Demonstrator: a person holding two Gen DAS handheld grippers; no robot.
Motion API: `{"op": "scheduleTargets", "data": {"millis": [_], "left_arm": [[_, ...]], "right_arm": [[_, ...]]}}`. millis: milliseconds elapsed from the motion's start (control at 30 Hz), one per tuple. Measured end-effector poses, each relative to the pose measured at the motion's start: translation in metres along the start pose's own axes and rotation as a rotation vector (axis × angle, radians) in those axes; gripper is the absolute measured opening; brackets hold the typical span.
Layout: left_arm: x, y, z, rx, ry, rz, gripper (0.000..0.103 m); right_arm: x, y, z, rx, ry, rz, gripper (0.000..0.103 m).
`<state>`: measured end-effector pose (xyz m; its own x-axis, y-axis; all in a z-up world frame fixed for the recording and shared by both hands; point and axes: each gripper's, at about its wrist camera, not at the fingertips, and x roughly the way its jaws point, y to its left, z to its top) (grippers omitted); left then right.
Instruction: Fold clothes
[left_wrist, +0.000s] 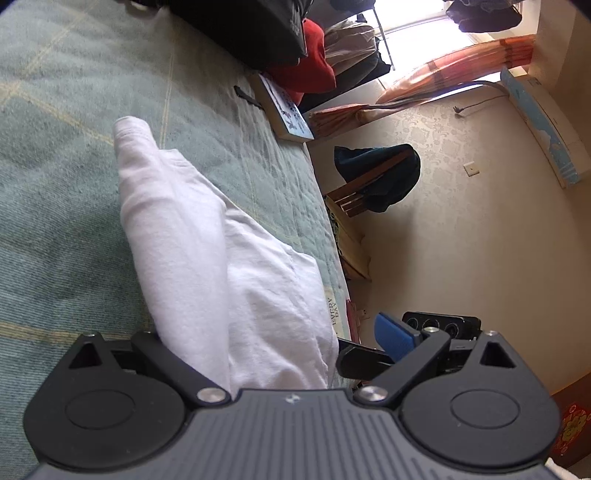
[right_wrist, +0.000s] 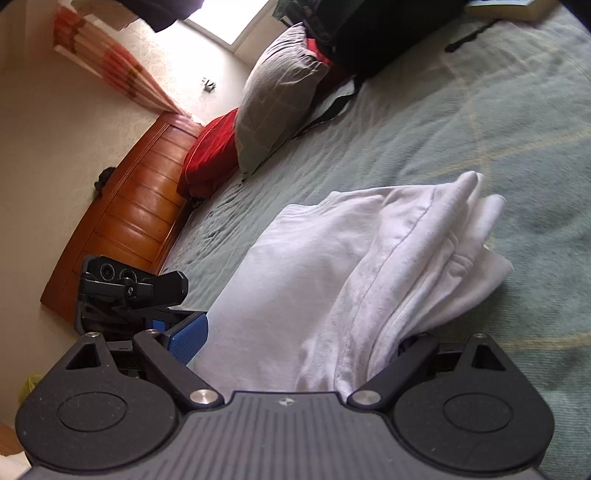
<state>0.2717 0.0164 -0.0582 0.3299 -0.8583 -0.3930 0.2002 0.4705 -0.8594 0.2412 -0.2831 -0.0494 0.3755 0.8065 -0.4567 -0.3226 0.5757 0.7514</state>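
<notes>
The jaws of the left gripper (left_wrist: 280, 354) and of the right gripper (right_wrist: 295, 347) both stand wide, with the soft white cotton garment (right_wrist: 369, 258) lying between them on the green quilted bed (right_wrist: 461, 122), probably released after a fold.

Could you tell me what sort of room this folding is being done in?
Most likely a home bedroom. The white garment lies on a bed with a green quilted cover, pillows lean near a wooden headboard, and a curtained window lights the room.
</notes>
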Motion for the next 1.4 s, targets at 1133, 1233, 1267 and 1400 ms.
{"op": "scheduleTargets", "data": {"millis": [1133, 1233, 1267, 1400], "left_arm": [[-0.270, 0.073, 0.035, -0.059, -0.328, 0.267, 0.096], [-0.302, 0.090, 0.045, -0.073, -0.365, 0.294, 0.096], [-0.311, 0.094, 0.049, -0.077, -0.380, 0.307, 0.096], [-0.350, 0.111, 0.067, -0.079, -0.435, 0.359, 0.096]], "right_arm": [[0.244, 0.189, 0.047, -0.302, 0.219, 0.188, 0.095], [0.278, 0.205, 0.050, -0.332, 0.232, 0.200, 0.095], [0.290, 0.210, 0.052, -0.339, 0.233, 0.204, 0.095], [0.340, 0.228, 0.061, -0.366, 0.228, 0.221, 0.095]]}}
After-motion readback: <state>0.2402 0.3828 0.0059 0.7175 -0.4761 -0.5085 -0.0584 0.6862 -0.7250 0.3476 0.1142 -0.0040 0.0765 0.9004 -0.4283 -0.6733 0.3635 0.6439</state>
